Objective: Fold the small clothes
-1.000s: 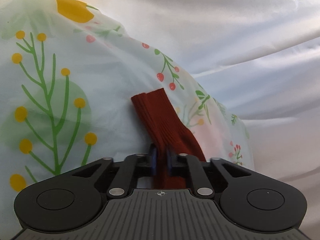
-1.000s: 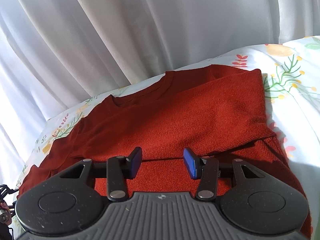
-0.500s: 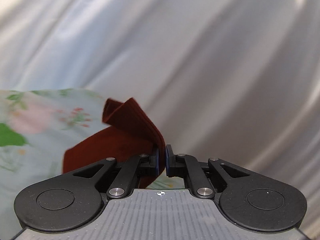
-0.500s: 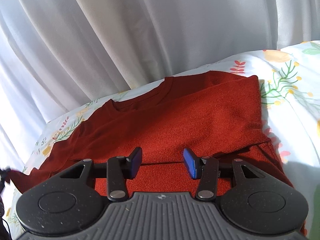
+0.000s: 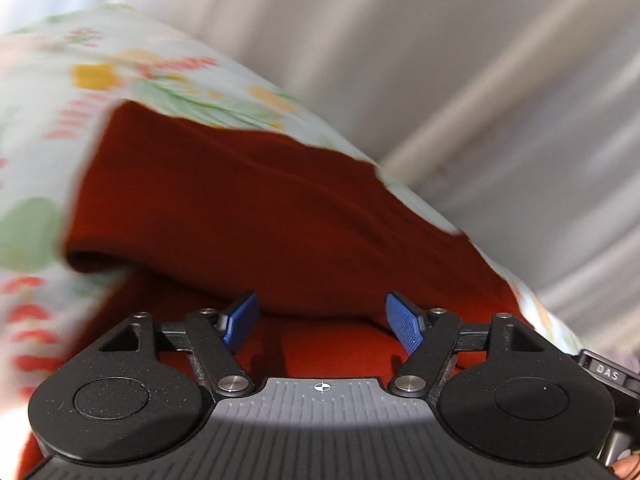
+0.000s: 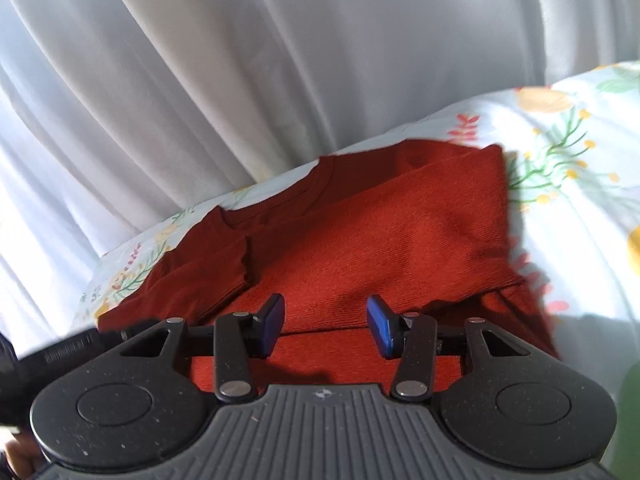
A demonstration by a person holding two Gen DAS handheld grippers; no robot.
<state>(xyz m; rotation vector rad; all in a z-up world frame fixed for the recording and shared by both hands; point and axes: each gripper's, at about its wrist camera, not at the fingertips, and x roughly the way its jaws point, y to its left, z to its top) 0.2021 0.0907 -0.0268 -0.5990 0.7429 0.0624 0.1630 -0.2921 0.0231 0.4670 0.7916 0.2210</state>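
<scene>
A small rust-red knit sweater [image 6: 380, 232] lies on a floral sheet [image 6: 580, 184], with both sleeves folded in over its body; the left sleeve's cuff [image 6: 244, 264] lies across the chest. The sweater also fills the blurred left wrist view [image 5: 260, 216]. My left gripper [image 5: 322, 322] is open and empty, just above the sweater. My right gripper [image 6: 325, 326] is open and empty over the sweater's lower part.
White curtains [image 6: 240, 80] hang close behind the far edge of the sheet and also show in the left wrist view [image 5: 480, 60]. The floral sheet [image 5: 120, 76] extends to the right of the sweater. Part of the left gripper [image 6: 60, 356] shows at the right wrist view's left edge.
My left gripper carried the left sleeve across onto the sweater's body, then opened and let it go. The right gripper has stayed open and nearly still.
</scene>
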